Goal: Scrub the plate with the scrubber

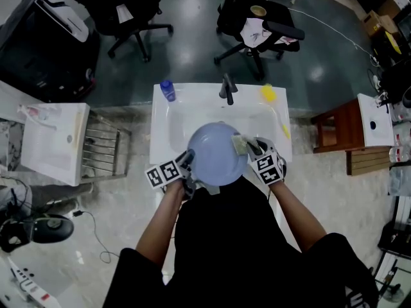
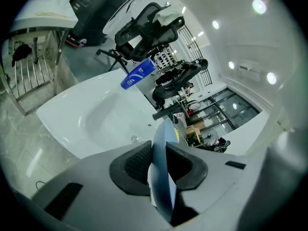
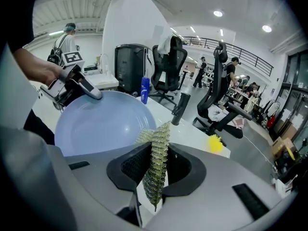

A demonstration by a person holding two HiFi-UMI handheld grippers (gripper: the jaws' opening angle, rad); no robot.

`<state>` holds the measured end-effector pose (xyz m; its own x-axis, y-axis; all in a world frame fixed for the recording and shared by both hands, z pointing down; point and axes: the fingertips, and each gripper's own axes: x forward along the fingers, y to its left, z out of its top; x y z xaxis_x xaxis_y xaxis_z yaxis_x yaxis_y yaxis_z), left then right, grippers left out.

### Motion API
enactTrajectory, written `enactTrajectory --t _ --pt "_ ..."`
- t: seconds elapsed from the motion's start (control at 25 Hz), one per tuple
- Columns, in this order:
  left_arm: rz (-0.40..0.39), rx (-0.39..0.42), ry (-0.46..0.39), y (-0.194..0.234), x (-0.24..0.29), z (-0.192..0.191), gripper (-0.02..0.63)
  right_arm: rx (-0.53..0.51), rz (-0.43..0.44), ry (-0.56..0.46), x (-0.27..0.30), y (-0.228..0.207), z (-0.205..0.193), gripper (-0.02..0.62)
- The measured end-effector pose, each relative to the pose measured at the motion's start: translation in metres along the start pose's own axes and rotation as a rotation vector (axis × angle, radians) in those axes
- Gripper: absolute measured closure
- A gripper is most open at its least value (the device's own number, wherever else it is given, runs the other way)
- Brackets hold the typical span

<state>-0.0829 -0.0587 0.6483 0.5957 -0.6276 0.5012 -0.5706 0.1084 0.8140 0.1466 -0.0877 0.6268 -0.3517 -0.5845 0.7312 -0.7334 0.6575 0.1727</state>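
Head view: blue plate held over the white sink, scrubber at its right rim.

At the plate's left rim the left gripper is clenched, the rim edge-on between its pads, so the plate hangs tilted above the basin with its hollow face turned toward the right gripper. That gripper is clamped on the green scrubber, which stands edge-on between the pads. The scrubber's long axis runs out along the jaws, and its free end is just at the plate's right edge. The plate's face lies left of and ahead of the scrubber, so I judge the next stroke calls for the right hand to sweep leftward across it.
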Motion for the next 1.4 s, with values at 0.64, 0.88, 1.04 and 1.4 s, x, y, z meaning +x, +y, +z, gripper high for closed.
enactTrajectory --t 0.64,0.88,1.04,1.4 --pt "-0.004 -0.023 -0.044 0.007 -0.009 0.012 0.541 0.133 0.089 0.015 -0.021 0.037 -0.005 0.528" --pt "-0.001 -0.034 -0.063 0.010 -0.012 0.018 0.540 0.214 0.139 0.009 -0.025 0.052 -0.002 0.528" --pt "0.007 -0.052 -0.080 0.014 -0.017 0.021 0.540 0.223 0.157 -0.017 -0.026 0.061 0.007 0.529" --pt "0.027 -0.080 -0.112 0.024 -0.026 0.023 0.540 0.274 0.222 -0.003 -0.025 0.092 0.012 0.529"
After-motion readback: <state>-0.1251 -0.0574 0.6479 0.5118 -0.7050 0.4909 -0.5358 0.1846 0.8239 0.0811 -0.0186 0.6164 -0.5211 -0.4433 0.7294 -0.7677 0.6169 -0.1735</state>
